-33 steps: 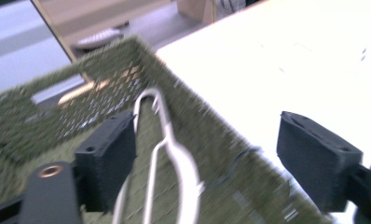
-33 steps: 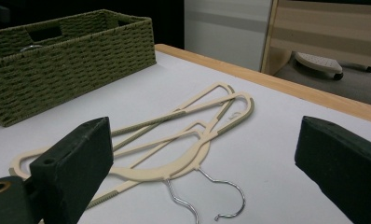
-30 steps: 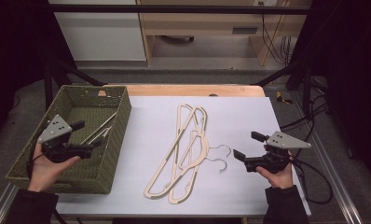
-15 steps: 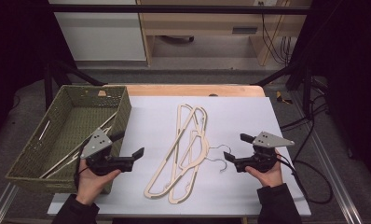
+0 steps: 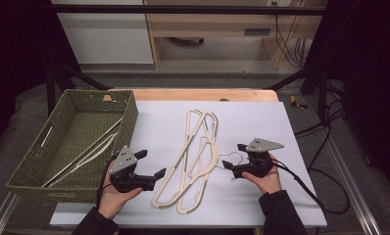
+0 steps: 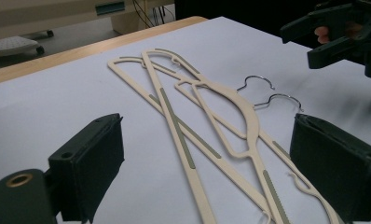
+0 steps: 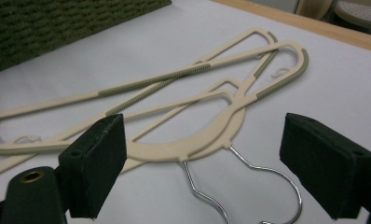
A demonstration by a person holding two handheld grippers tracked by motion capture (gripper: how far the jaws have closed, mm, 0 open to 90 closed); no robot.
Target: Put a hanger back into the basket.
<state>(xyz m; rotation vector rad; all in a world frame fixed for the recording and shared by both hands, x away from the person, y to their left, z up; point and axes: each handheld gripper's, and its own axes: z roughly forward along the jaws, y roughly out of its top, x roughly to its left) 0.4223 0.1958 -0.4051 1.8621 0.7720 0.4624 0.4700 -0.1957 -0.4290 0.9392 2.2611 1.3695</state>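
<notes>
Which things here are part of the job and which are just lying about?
In the job:
- hangers on the table
- green basket, hangers already inside
- left gripper, right gripper, jaws open

Lying about:
- floor cables
- background furniture

The place reads as a laboratory or recording room set up for handling trials, not a home. A flat white sheet-covered wooden table (image 5: 261, 122) stands inside a frame of black metal struts (image 5: 183, 9), with bare aluminium rails (image 5: 347, 196) along its edges. Loose black cables (image 5: 325, 161) trail over the grey carpeted floor (image 5: 359, 147) at the right, and more hang near the back wall. Behind the table stand a plain white cabinet (image 5: 105, 32) and a pale wooden bench with a lower shelf (image 5: 217, 27). The surroundings at both sides are dark, with light falling on the tabletop alone.
</notes>
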